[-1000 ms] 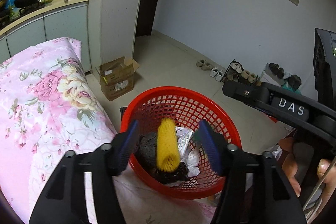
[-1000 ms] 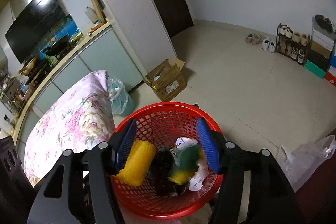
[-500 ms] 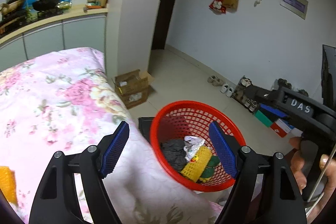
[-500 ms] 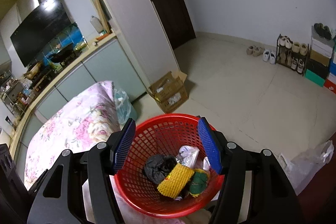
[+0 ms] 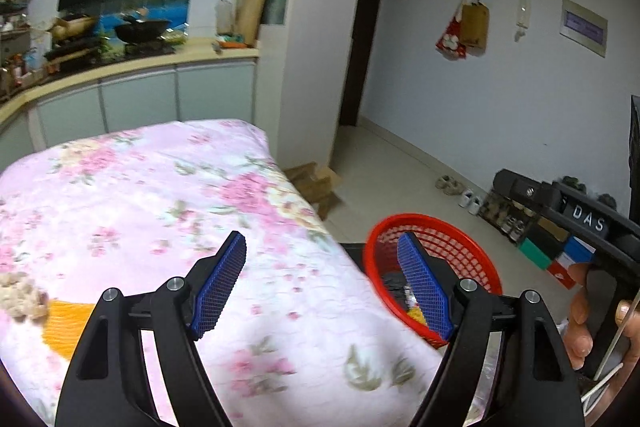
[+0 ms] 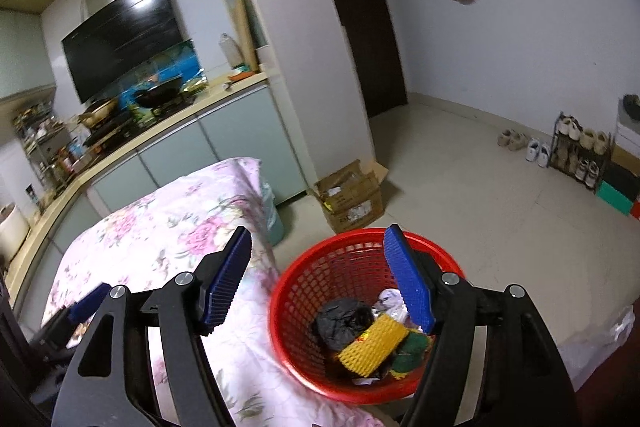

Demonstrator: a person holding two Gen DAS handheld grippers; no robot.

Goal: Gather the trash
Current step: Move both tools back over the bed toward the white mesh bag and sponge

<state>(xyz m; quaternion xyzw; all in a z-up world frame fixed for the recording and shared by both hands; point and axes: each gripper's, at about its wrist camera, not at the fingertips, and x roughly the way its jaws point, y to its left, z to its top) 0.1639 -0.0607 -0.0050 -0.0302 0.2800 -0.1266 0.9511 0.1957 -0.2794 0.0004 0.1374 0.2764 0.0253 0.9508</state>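
basket right of bed; trash inside; box behind

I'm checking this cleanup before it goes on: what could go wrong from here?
The red basket sits at the edge of the floral cloth, seemingly partly past it; a nudge might tip it to the floor.

The orange foam net and crumbly scraps lie at the far left of the left wrist view, so the empty left hand-held gripper could easily miss them or scatter the scraps.

Setting: a lived-in home.
Range hood, wok, floral-covered surface, shoe rack by entrance door.
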